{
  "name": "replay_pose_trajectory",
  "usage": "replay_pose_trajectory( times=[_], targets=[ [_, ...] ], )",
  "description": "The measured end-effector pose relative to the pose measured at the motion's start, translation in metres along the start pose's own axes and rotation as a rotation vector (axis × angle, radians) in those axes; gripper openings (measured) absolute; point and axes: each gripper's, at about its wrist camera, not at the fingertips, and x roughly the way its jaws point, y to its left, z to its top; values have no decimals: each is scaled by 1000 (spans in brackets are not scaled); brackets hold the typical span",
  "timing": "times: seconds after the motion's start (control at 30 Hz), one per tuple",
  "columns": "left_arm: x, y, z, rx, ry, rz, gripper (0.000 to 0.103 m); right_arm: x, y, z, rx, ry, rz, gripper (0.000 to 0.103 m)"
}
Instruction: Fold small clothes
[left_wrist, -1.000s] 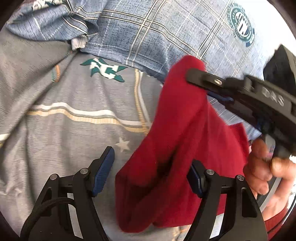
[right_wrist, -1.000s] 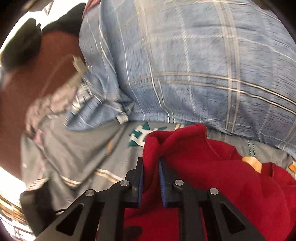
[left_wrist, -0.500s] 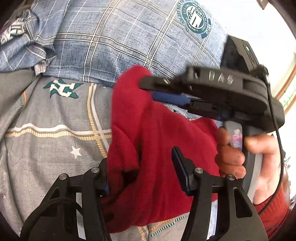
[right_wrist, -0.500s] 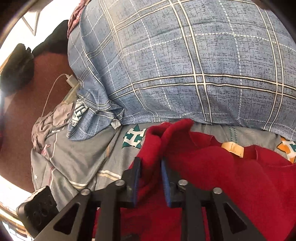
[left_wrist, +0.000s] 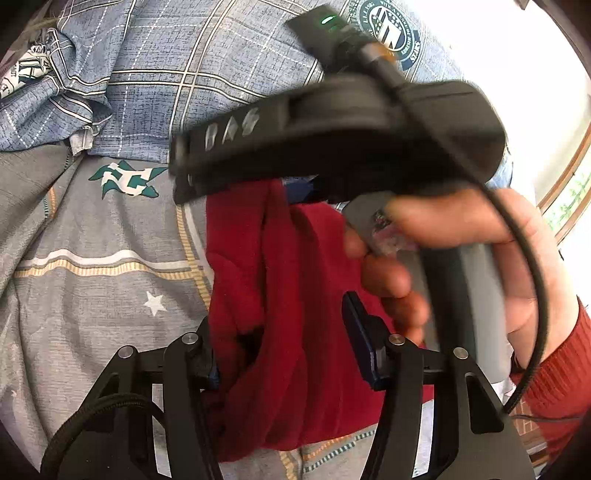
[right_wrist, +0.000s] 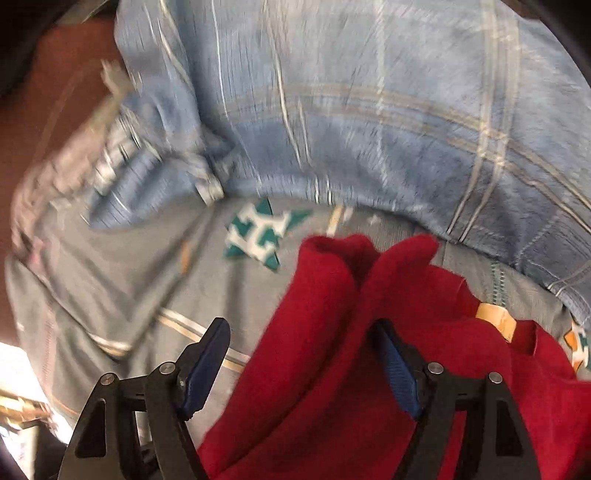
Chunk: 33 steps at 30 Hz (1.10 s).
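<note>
A small red knit garment (left_wrist: 288, 295) lies bunched on a grey bedsheet (left_wrist: 92, 288). My left gripper (left_wrist: 284, 343) is open, its jaws standing on either side of a fold of the red cloth. The right gripper's black body (left_wrist: 332, 125) crosses the top of the left wrist view, held in a hand, directly above the garment. In the right wrist view the red garment (right_wrist: 369, 350) fills the lower right, with a tan label (right_wrist: 495, 321) at its neck. My right gripper (right_wrist: 303, 365) is open, with the cloth lying loose between its blue pads.
A blue plaid quilt (left_wrist: 207, 74) is heaped along the far side of the sheet and shows in the right wrist view (right_wrist: 369, 110) too. A brown floor (right_wrist: 44, 103) shows far left. The person's red sleeve (left_wrist: 554, 387) is at right.
My right gripper was shut on a fold of the red garment and has now opened and let it go. My left gripper has moved in so that the cloth sits between its open jaws.
</note>
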Motion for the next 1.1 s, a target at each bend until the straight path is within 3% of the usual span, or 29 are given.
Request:
replay_pose_trajectory(
  times=[0.03, 0.1, 0.23, 0.53, 0.8, 0.9, 1.1],
  targets=[
    [2, 0, 0, 4, 5, 17, 54, 7, -1, -1, -6, 18, -19, 60],
    [3, 1, 0, 5, 10, 25, 54, 10, -6, -6, -10, 9, -48, 51],
    [3, -3, 0, 25, 8, 40, 54, -3, -17, -23, 3, -70, -12, 33],
    [7, -1, 1, 24, 21, 75, 56, -36, -14, -38, -5, -163, 0, 27],
    [-5, -7, -2, 14, -16, 8, 56, -55, -22, -50, 11, -203, 23, 26],
    [-6, -12, -4, 27, -12, 0, 44, -61, -25, -57, 19, -213, 24, 25],
    [-9, -30, -6, 73, -17, -7, 35, -73, -30, -68, 23, -235, 15, 22]
  ],
)
